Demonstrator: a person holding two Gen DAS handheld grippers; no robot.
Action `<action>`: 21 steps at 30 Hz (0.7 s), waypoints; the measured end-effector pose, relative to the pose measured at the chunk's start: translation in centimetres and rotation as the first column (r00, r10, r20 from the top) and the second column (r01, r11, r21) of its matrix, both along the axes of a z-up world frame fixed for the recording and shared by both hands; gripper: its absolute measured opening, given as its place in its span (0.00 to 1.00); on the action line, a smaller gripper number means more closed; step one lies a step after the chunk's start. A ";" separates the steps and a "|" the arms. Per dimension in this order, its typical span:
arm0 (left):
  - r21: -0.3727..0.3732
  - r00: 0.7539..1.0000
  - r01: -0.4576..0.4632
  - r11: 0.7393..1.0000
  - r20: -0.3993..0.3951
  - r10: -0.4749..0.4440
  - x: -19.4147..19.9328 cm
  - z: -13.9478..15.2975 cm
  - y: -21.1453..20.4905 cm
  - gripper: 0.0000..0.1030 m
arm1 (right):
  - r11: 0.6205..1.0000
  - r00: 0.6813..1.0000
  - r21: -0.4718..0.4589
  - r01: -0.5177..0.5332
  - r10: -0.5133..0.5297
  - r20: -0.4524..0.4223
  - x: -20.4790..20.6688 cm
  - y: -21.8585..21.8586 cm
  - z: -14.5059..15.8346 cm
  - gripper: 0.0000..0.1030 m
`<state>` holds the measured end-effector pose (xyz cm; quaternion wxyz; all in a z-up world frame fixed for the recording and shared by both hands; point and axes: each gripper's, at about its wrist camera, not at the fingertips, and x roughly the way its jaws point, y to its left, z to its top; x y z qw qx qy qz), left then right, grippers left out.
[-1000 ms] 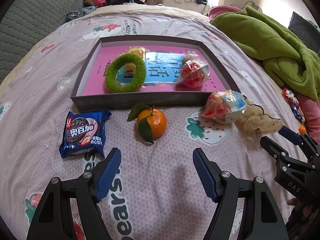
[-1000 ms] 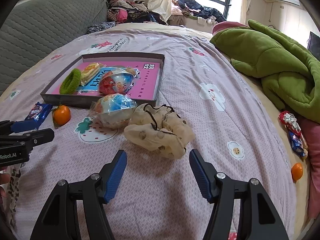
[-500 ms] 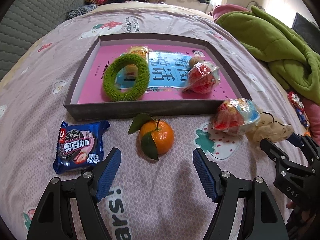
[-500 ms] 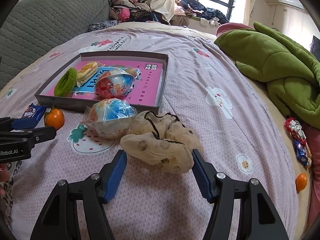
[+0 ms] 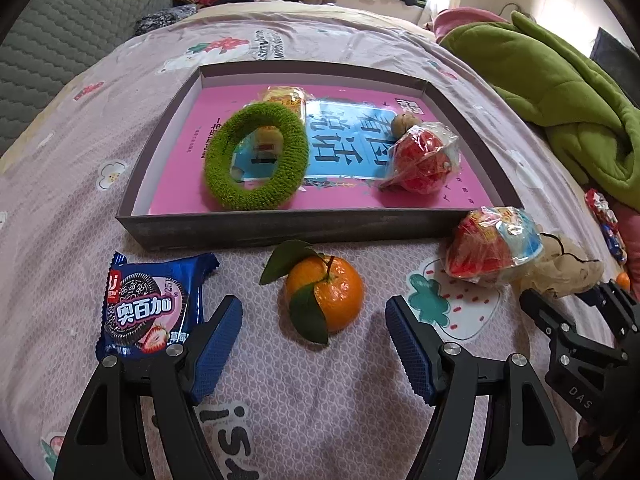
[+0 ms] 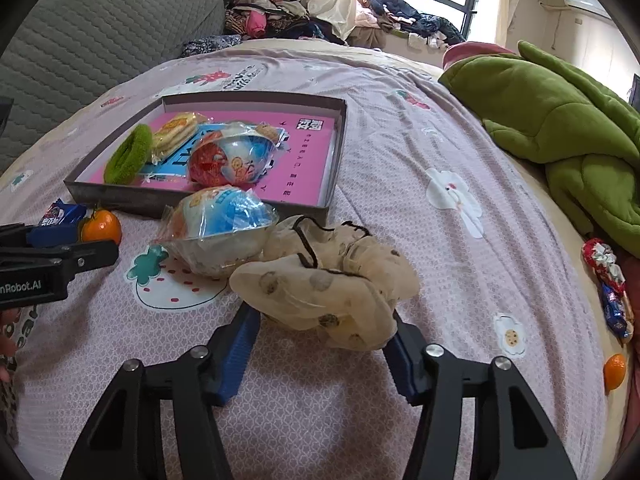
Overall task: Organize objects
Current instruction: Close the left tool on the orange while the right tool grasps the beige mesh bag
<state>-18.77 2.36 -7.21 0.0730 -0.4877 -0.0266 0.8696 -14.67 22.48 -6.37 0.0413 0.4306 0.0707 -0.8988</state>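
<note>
I am bringing my right hand-held gripper (image 6: 320, 342) around the cream scrunchie (image 6: 326, 286) on the bed (image 6: 460, 152); its jaws are closing with the fabric's near edge between them, dead ahead at twelve o'clock, long axis crosswise. My left hand-held gripper (image 5: 314, 332) is hanging wide open and empty, the tangerine (image 5: 325, 294) just ahead at twelve. The tray (image 6: 200, 206) is lying at eleven o'clock from the right.
</note>
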 end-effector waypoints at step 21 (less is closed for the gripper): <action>0.022 0.999 0.027 0.999 -0.021 -0.027 -0.3 -0.2 0.5 0.40 | 0.991 0.999 -0.137 -0.008 0.012 0.031 0.2 0.6 -0.4 0.14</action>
